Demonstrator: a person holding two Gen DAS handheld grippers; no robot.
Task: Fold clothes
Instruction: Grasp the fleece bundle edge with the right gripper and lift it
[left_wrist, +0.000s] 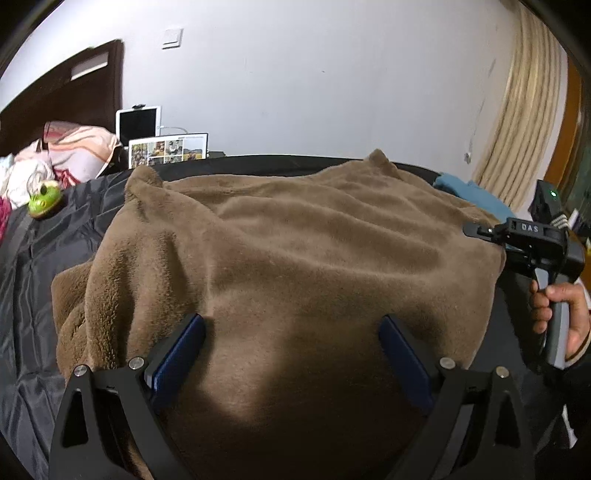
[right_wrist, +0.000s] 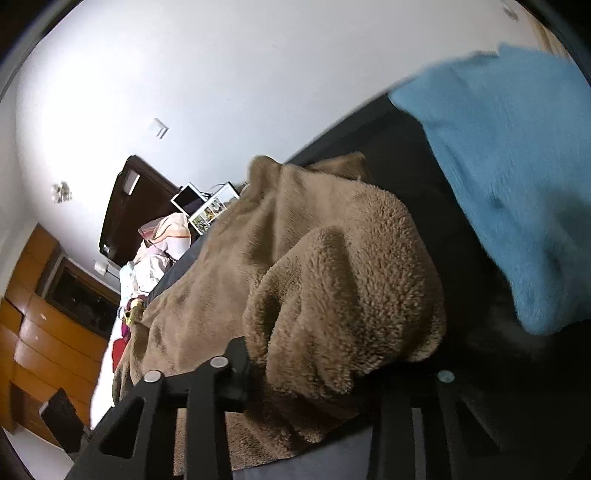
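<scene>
Brown fleece garment (left_wrist: 295, 258) fills the dark bedspread (left_wrist: 37, 295), left gripper (left_wrist: 291, 354) spread wide with blue pads (left_wrist: 177, 354) resting on its near part, right gripper (right_wrist: 314, 373) clamping a bunched corner at its right edge, blue cloth (right_wrist: 517, 184) just beyond.

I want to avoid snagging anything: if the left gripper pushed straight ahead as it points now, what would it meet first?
The left gripper, jaws wide open, would most likely meet the brown fleece garment first: it fills the path ahead between the fingers. Depth is hard to judge.
</scene>
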